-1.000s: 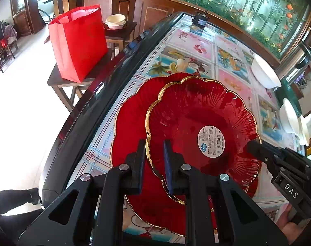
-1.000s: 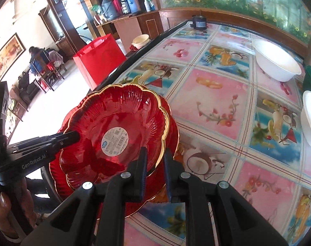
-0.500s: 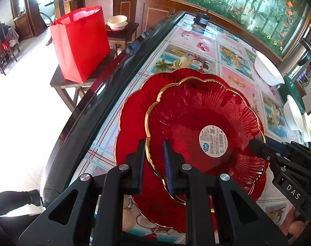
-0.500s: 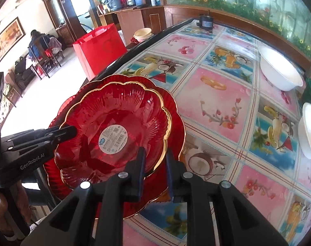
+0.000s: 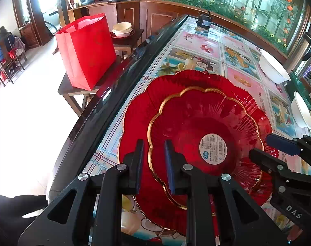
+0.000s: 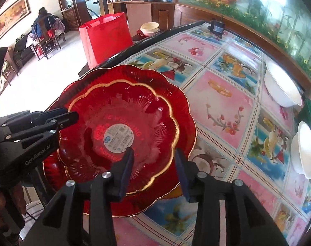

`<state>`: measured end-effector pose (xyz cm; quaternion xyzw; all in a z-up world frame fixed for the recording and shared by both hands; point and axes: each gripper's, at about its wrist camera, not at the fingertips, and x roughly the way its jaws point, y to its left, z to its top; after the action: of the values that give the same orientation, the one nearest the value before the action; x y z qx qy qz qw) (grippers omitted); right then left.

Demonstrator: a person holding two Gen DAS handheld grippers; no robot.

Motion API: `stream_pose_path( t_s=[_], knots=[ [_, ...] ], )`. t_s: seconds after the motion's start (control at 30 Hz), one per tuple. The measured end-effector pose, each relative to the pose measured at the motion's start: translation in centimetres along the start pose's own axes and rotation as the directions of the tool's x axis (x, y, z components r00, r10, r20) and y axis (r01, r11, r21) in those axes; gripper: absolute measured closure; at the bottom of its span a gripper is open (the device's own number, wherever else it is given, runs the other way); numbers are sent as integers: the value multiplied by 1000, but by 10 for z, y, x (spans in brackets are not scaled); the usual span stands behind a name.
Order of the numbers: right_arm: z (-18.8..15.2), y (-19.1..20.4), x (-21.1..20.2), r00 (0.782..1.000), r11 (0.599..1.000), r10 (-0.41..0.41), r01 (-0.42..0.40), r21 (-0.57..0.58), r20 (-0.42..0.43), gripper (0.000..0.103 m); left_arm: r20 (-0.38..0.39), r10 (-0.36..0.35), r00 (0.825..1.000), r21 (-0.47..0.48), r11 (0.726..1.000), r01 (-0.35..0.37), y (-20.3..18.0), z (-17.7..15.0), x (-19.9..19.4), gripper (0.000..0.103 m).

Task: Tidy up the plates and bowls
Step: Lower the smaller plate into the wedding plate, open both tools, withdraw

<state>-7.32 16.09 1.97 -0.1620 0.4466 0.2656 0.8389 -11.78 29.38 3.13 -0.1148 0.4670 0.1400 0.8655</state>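
A smaller red glass plate with a gold rim [image 5: 206,127] [image 6: 122,127] rests stacked inside a larger red plate [image 5: 139,121] [image 6: 182,112] on the fruit-pattern table. My left gripper [image 5: 154,143] is open, its jaws straddling the small plate's near rim. My right gripper [image 6: 153,153] is open, its jaws either side of the small plate's opposite rim. Each gripper shows in the other's view, the right gripper [image 5: 266,145] and the left gripper [image 6: 73,115].
White bowls stand at the table's far side [image 5: 274,67] [image 6: 282,88] and right edge [image 5: 301,112] [image 6: 305,147]. A red bag [image 5: 87,49] and stacked bowls [image 5: 122,29] sit on a low side table beyond the table's black edge [image 5: 114,94]. A small black device [image 5: 204,21] stands at the far end.
Both grippers have opened and let go of the small plate's rim. The small plate has come down from its tilt and now lies flat in the large plate.
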Motion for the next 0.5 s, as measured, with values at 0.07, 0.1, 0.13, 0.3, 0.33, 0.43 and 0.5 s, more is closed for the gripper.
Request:
stream_pose_path(
  t_s=[0.07,0.1,0.13,0.3,0.33,0.43,0.5],
  knots=[
    [0,-2,-3,1000,1000,6,-6,7,9,61,7,-4,1000,-3,1000,4,0,0,-1,84],
    [0,-4,-6,1000,1000,7,-7,18,18,61,11,-6,1000,-8,1000,6,0,0,-1,84],
    [0,-6,-8,1000,1000,11,-11,26,26,60,15,-1,1000,-10,1000,1,0,0,-2,82],
    [-1,-13,-19,996,996,58,-62,69,67,50,70,11,998,-8,1000,-11,-5,3,-14,47],
    [-2,-15,-22,995,994,65,-71,79,75,49,84,2,996,-8,1000,-1,-7,4,-18,43],
    [-4,-19,-29,990,989,98,-109,104,101,46,120,21,993,4,1000,-22,-17,8,-28,36],
    [-6,-24,-33,989,987,94,-107,118,112,39,134,18,991,13,1000,-20,-26,11,-32,36]
  ],
)
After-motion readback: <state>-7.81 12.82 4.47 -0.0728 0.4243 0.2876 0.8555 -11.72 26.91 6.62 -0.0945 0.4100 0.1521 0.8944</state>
